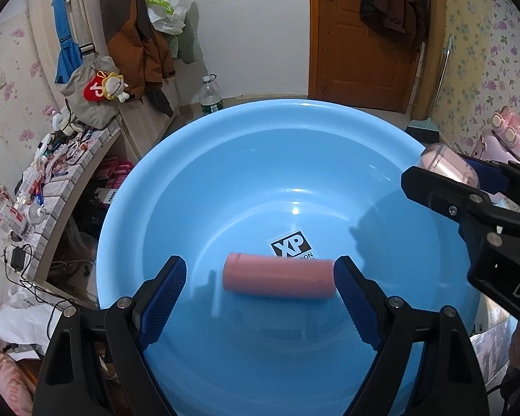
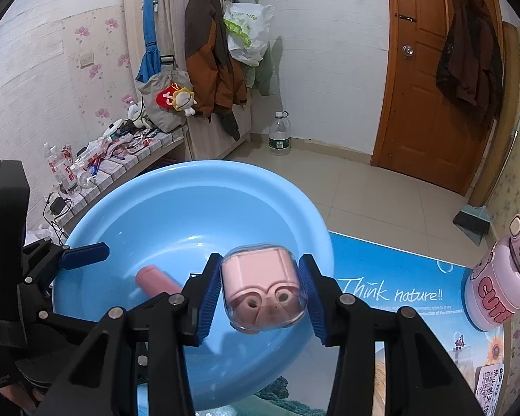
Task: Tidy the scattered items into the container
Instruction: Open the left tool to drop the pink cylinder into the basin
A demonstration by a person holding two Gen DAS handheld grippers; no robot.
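A big light-blue basin [image 1: 225, 159] fills the left wrist view. On its floor, beside a black-and-white sticker [image 1: 291, 246], lies a pink cylinder [image 1: 277, 279], blurred. My left gripper [image 1: 260, 267] hangs above it, open, and the cylinder is shorter than the gap between the pads. In the right wrist view my right gripper [image 2: 260, 263] is shut on a pink case in a clear cover [image 2: 263, 287], held over the right side of the basin [image 2: 149, 187]. The cylinder [image 2: 156, 280] shows there too, below the left gripper's blue pad [image 2: 85, 253].
A pink cartoon bottle [image 2: 495, 287] stands right of the basin on a blue printed mat [image 2: 398, 294]. A cluttered shelf [image 2: 121, 152] runs along the left wall. A water bottle [image 2: 279, 134], a broom [image 2: 473, 222] and a wooden door [image 2: 426, 104] lie beyond on the tiled floor.
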